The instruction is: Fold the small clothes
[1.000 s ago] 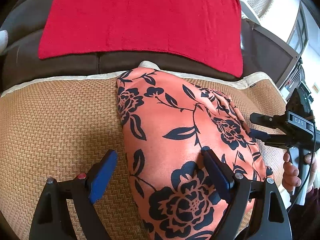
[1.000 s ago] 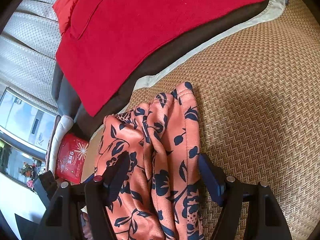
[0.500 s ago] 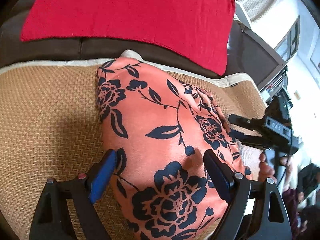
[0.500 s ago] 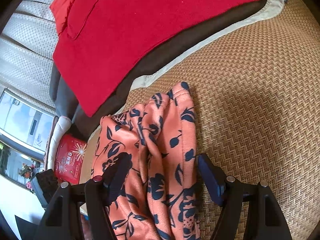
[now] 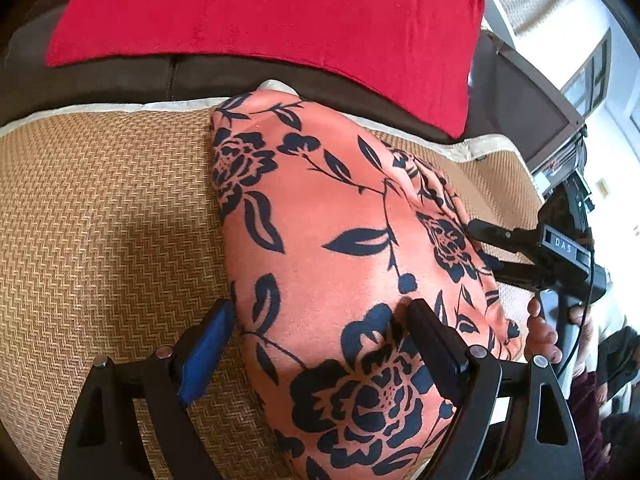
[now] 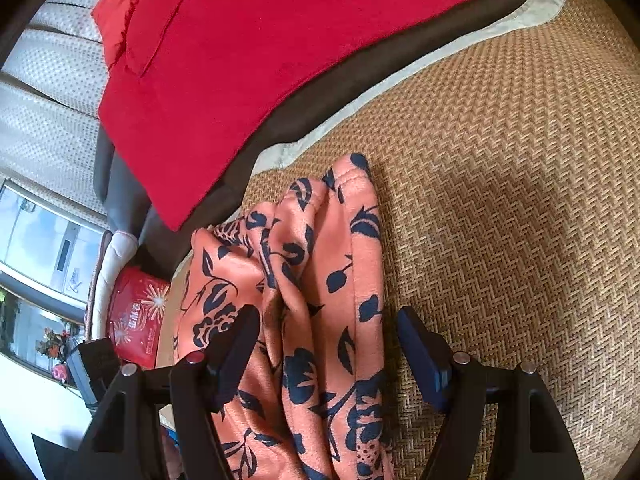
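Garment (image 5: 340,248): fleecy floral folds | herringbone woven mat (image 5: 100,220) | left gripper (image 5: 320,344), right gripper (image 6: 324,344): jaws apart

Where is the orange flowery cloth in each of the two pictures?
Left wrist view: the orange flowery cloth fills the middle, running down between the left gripper fingers.
Right wrist view: the cloth lies bunched at lower centre, between the right gripper fingers.
Shared landmark: the red cushion across the top of both.
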`<state>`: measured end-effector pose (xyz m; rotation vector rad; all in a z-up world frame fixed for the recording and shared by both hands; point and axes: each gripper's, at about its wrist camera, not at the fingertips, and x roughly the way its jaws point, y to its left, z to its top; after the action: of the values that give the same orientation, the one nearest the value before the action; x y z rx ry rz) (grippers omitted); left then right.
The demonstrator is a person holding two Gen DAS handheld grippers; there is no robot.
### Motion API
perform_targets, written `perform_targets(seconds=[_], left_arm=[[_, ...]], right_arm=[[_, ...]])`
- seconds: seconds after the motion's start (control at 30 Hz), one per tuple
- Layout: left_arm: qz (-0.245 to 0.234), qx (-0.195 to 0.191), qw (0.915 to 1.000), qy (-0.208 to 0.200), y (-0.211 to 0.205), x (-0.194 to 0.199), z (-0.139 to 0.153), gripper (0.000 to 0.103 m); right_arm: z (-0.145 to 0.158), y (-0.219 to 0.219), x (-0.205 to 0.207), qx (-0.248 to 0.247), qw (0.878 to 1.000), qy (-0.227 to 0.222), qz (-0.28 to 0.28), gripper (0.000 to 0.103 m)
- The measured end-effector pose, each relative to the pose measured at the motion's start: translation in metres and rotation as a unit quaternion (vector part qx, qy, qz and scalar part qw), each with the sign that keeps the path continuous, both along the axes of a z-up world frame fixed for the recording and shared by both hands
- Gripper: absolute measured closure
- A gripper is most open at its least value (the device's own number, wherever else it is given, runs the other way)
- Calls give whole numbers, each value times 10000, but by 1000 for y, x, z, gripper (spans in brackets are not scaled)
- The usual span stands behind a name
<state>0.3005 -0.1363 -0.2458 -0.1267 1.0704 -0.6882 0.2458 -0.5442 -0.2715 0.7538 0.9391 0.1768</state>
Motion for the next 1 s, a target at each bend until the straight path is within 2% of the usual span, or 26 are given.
perform_targets(seconds=[0.43,0.73,0.9,1.0], left_arm=[[41,260,9992,-284,-8,-7,10,15],[46,390,9985,-380,-18,-7,6,15],[13,355,9989,-294,-24,-3,1,11],[-84,243,9997,-53,-28,0,-6,5]], right_arm=[[-2,22,11,-12,9999,-13,162,29],[-4,41,19,-43,9996,-17,265,29],[-6,42,20,31,9995,-22,310,29],[-9,46,24,134,9993,-31,361,29]])
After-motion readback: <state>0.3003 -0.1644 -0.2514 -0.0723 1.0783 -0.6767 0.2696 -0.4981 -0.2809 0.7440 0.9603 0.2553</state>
